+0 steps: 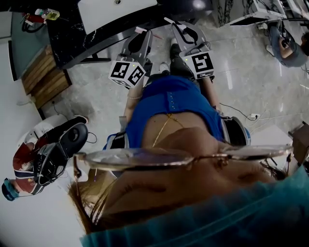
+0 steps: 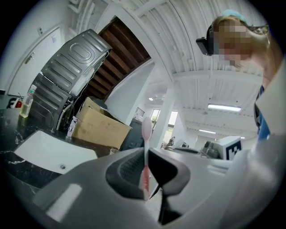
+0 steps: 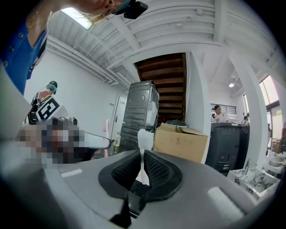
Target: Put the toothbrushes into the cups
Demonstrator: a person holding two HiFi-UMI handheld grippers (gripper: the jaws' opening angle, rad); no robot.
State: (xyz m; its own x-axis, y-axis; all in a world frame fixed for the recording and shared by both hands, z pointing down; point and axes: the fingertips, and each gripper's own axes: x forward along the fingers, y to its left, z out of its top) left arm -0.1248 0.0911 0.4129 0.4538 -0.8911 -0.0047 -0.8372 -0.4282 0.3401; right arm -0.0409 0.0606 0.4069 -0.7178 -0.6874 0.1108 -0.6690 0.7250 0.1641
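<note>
My left gripper is shut on a pink toothbrush that stands upright between the pads, head upward. The right gripper is shut on a white toothbrush, also upright, with its head above the jaws. In the head view both grippers are held level in front of the person's body, side by side, reaching toward a black marble counter with a white basin. The pink toothbrush and the white toothbrush stick out sideways there. No cups show in any view.
A cardboard box and a tall grey ribbed metal panel stand behind the basin. A yellow bottle sits at the counter's left. A dark bin is at right. A person in red is on the floor side, left.
</note>
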